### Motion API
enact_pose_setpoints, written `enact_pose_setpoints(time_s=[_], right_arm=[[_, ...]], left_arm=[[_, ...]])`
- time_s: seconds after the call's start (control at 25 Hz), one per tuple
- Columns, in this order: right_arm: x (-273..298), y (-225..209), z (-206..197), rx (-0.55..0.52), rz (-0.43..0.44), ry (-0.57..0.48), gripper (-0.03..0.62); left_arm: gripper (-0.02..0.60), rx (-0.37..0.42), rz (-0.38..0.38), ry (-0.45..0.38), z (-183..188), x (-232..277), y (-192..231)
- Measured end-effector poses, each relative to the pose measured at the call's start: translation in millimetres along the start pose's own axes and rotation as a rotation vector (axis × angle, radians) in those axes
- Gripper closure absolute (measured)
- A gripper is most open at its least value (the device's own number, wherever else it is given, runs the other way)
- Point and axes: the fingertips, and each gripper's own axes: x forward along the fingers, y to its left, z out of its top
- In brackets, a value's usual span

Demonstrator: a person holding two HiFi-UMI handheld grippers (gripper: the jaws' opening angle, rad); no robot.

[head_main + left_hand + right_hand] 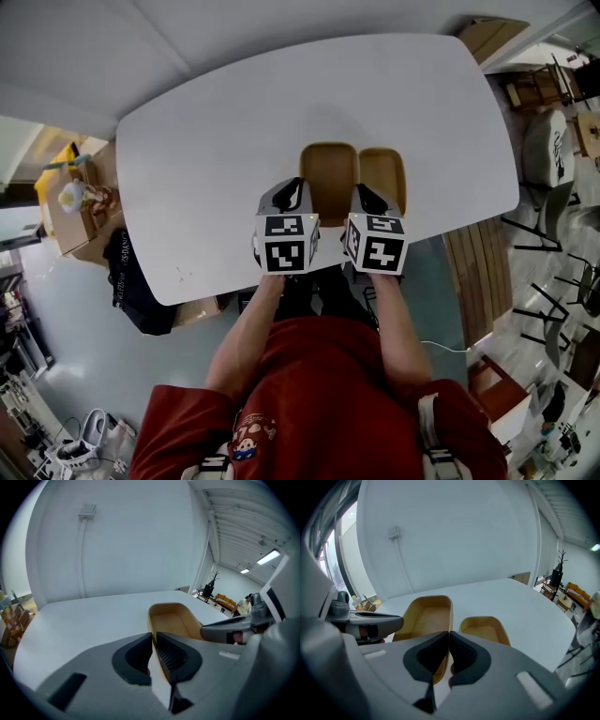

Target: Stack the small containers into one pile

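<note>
Two tan containers stand side by side near the front edge of the white table point(216, 131). The larger container point(329, 164) point(171, 619) point(424, 618) is on the left, the smaller container point(382, 173) point(485, 629) close on its right. My left gripper point(292, 187) point(153, 641) is shut on the larger container's near left wall. My right gripper point(364, 194) point(449, 641) is shut on that same container's right wall, between the two containers. In the left gripper view the right gripper hides the smaller container.
Cardboard boxes point(80, 206) and a dark bag point(131, 277) lie on the floor left of the table. Chairs point(548, 150) and wooden slats point(478, 272) stand to its right. The table's far half is bare white surface.
</note>
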Motion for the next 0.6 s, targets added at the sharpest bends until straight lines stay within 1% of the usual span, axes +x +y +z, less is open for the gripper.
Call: enact_pose_setpoints(time_s=[0.28, 0.6], right_arm=[[-23, -39, 3, 0.046, -0.063, -0.032, 0.579], [-41, -85, -4, 0.085, -0.114, -0.025, 0.579]], left_arm=[[0.551, 0.046, -0.067, -0.03, 16, 8, -45], [0.549, 0.083, -0.127, -0.015, 17, 22, -93]])
